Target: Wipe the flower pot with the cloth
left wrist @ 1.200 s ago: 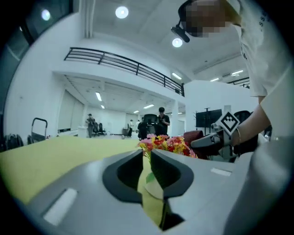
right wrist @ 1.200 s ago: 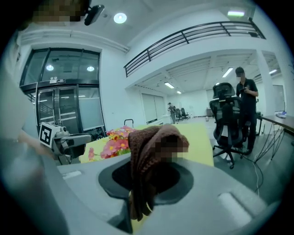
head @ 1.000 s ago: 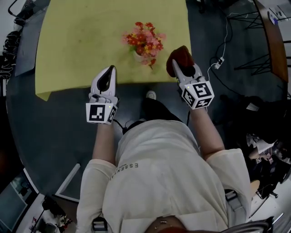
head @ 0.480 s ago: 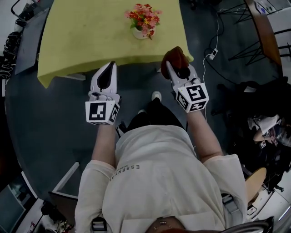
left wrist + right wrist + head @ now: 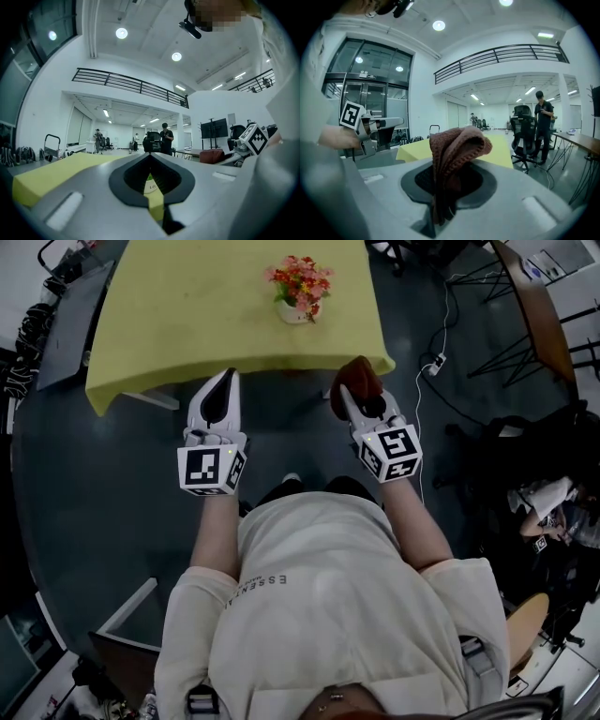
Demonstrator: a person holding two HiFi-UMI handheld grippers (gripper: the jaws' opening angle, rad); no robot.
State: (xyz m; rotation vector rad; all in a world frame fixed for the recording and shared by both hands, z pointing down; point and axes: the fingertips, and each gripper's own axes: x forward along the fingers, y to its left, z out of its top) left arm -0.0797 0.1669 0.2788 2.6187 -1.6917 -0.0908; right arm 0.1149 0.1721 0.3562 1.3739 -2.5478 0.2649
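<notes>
A white flower pot (image 5: 292, 312) with red and pink flowers stands near the far edge of the yellow table (image 5: 178, 324). Both grippers hover in front of the table's near edge, off the tabletop. My left gripper (image 5: 224, 379) is shut with nothing in it; in the left gripper view, a sliver of the pot (image 5: 150, 187) shows through the left gripper (image 5: 150, 157). My right gripper (image 5: 341, 393) is shut on a dark red knitted cloth (image 5: 361, 379). In the right gripper view the cloth (image 5: 457, 150) stands folded up out of the right gripper (image 5: 440, 192).
Dark floor surrounds the table. Cables and a white plug (image 5: 437, 362) lie on the floor to the right, near a dark desk (image 5: 542, 324). An office chair (image 5: 524, 136) and a standing person (image 5: 543, 124) are beyond the table. The person's feet are below the grippers.
The table and pot have slid away toward the top of the head view. Both grippers, earlier at the table's near edge, now hang over the floor. The cloth stays held.
</notes>
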